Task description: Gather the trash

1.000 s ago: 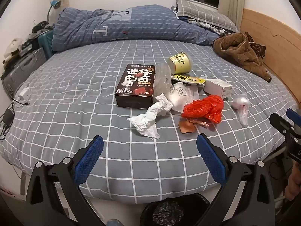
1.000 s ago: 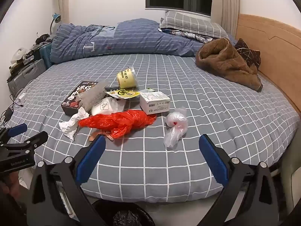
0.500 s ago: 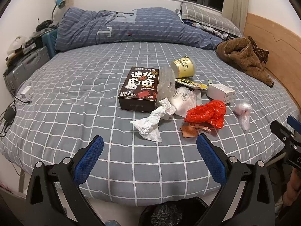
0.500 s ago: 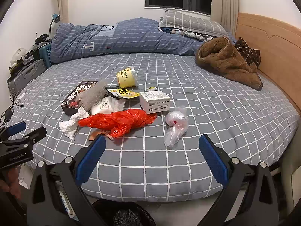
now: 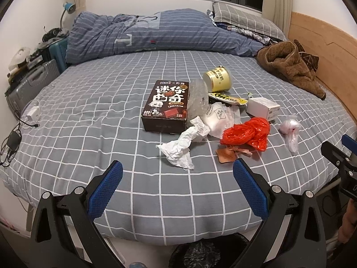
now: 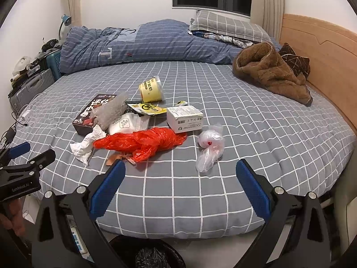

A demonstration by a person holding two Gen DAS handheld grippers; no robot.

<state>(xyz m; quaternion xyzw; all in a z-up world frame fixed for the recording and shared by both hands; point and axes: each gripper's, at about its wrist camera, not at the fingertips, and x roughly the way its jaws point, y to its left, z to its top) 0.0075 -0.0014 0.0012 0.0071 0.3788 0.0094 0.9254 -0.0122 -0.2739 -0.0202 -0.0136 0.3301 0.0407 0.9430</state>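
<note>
Two grippers, left gripper and right gripper, both spread wide, empty, above bed edge; trash near mid-bed: crumpled tissue, red plastic bag, cookie box.

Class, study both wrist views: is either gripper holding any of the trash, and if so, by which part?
Nothing is held. The left gripper and the right gripper both stand open and empty above the bed's near edge, short of the trash.

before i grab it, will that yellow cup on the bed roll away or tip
The yellow cup already lies on its side, so tipping seems moot. Its round wall could roll if nudged sideways, though the soft bed may damp that. It looks like light, thin plastic, so it probably dents under a hard squeeze.
</note>
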